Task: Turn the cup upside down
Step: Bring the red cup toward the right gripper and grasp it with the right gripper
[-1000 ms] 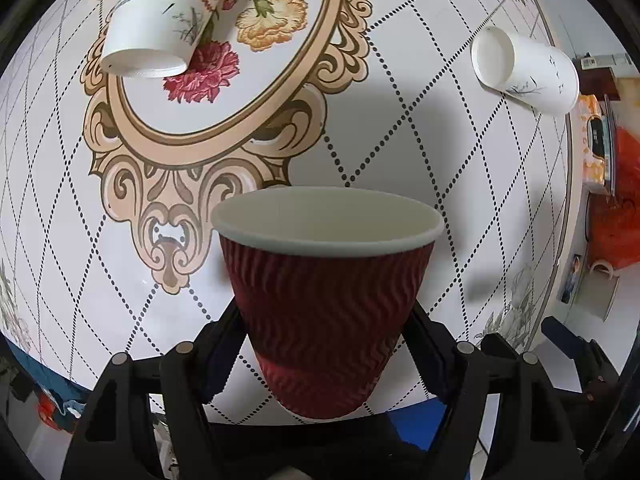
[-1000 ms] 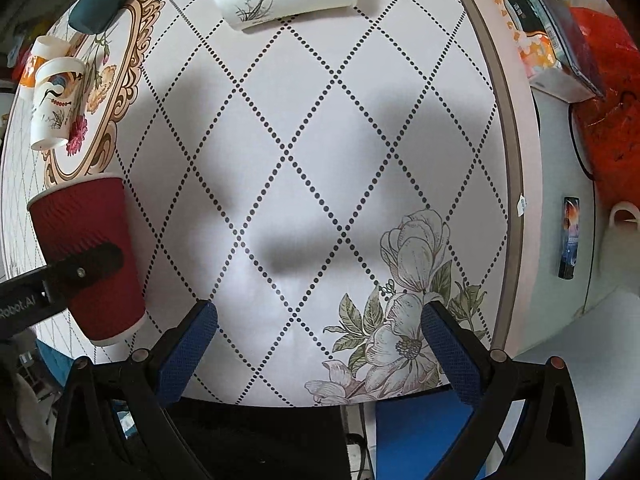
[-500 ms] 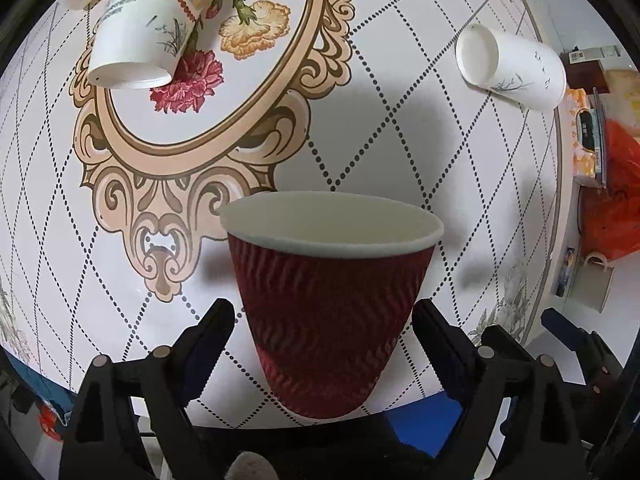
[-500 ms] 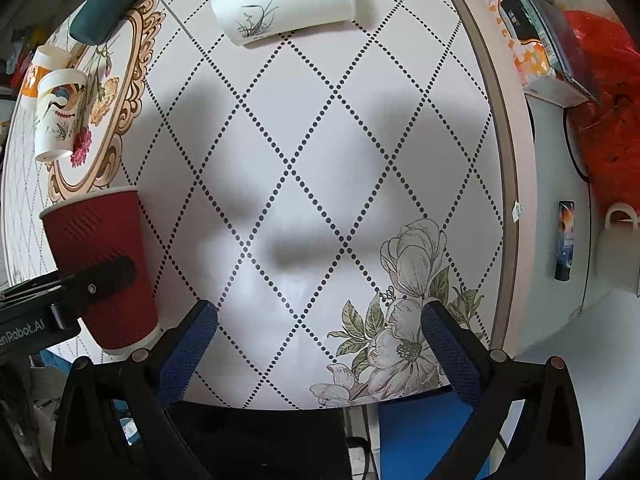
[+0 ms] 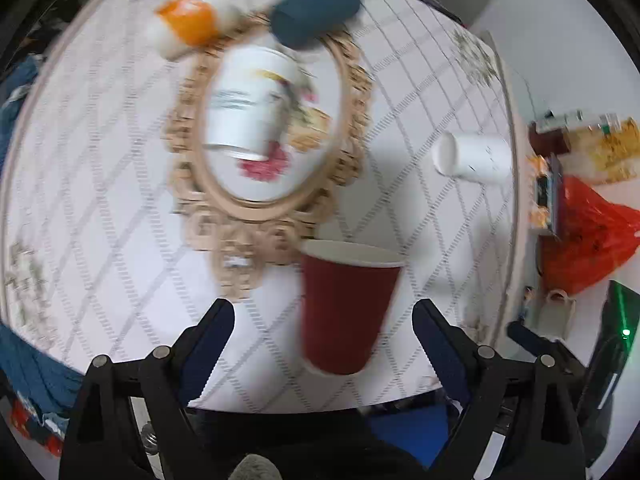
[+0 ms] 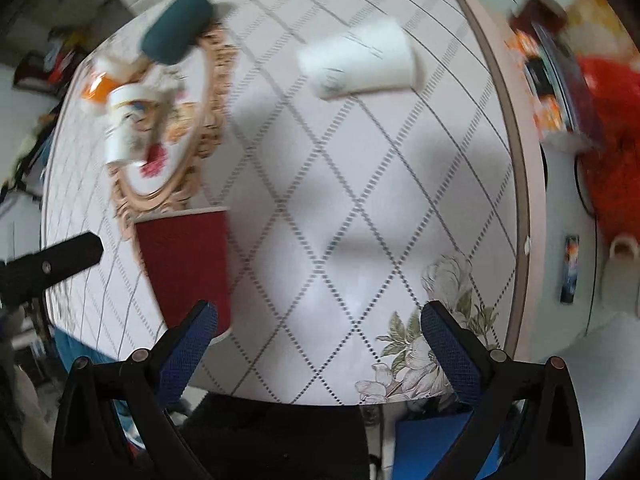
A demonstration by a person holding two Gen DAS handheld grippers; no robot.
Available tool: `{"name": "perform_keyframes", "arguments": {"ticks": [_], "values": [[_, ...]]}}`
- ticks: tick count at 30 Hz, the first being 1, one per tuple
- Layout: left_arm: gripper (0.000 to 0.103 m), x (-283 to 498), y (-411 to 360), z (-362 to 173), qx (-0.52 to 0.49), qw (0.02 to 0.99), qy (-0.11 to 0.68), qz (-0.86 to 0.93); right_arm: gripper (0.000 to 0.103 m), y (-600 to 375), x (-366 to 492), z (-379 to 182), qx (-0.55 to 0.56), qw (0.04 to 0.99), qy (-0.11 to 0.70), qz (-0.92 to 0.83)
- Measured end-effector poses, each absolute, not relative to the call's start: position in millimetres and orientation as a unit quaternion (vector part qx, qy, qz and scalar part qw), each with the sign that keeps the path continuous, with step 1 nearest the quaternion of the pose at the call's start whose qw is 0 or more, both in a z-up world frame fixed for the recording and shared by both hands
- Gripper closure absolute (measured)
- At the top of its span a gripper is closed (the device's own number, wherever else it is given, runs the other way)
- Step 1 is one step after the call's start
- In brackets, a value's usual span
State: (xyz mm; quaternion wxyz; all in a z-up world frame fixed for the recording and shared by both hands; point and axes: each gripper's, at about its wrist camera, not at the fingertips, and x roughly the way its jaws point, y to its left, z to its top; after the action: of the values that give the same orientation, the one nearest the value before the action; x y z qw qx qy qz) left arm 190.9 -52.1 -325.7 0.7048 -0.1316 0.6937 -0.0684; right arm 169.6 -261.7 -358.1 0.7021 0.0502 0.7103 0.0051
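**Red cup left standing mouth-up on the bench, both tongs spread wide**

The red cup (image 5: 347, 307) is seen upright on the bench (image 5: 420, 92), its white-rimmed mouth facing up and its narrow base on the patterned cloth near the bench's front edge; it is placed just beside the lower end of the ornate oval medallion (image 5: 276, 200) printed on the cloth. The left tongs (image 5: 323, 320) are held released — the two blue-padded fingers are spread well apart, and the cup is framed between them but touched by neither; a clear gap is shown on each side. The right tongs (image 6: 319, 326) are likewise released and nothing is held in them; the red cup (image 6: 188, 268) is seen at the left of their view, partly behind the left finger pad, with one black finger of the left tongs (image 6: 52, 268) apart from the cup on its far side.

Elsewhere on the bench, a white cup with a printed bird (image 5: 250, 114) is seen on the medallion — its exact posture is blurred; a plain white cup (image 5: 474, 156) is lying on its side towards the bench's right edge; a dark teal case (image 5: 316, 12) and an orange-and-white cup (image 5: 186, 20) are lying at the far side. Both views are smeared by motion blur.
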Motion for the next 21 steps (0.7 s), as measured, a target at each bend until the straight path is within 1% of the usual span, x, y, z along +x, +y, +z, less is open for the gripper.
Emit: {"name": "perform_keyframes", "arguments": {"ticks": [5, 14, 17, 21], "values": [[0.012, 170, -13, -323, -0.145, 0.708, 0.691, -0.034, 0.000, -220, 174, -337, 0.013, 0.703, 0.709, 0.043], [0.012, 136, 44, -345, -0.169, 0.704, 0.690, 0.026, 0.000, -164, 168, -328, -0.055, 0.695, 0.711, 0.093], [0.012, 129, 57, -355, -0.176, 0.701, 0.690, 0.039, 0.000, -149, 167, -327, -0.091, 0.691, 0.710, 0.105], [0.012, 122, 68, -365, -0.173, 0.701, 0.689, 0.058, 0.000, -130, 164, -323, -0.166, 0.684, 0.699, 0.123]]}}
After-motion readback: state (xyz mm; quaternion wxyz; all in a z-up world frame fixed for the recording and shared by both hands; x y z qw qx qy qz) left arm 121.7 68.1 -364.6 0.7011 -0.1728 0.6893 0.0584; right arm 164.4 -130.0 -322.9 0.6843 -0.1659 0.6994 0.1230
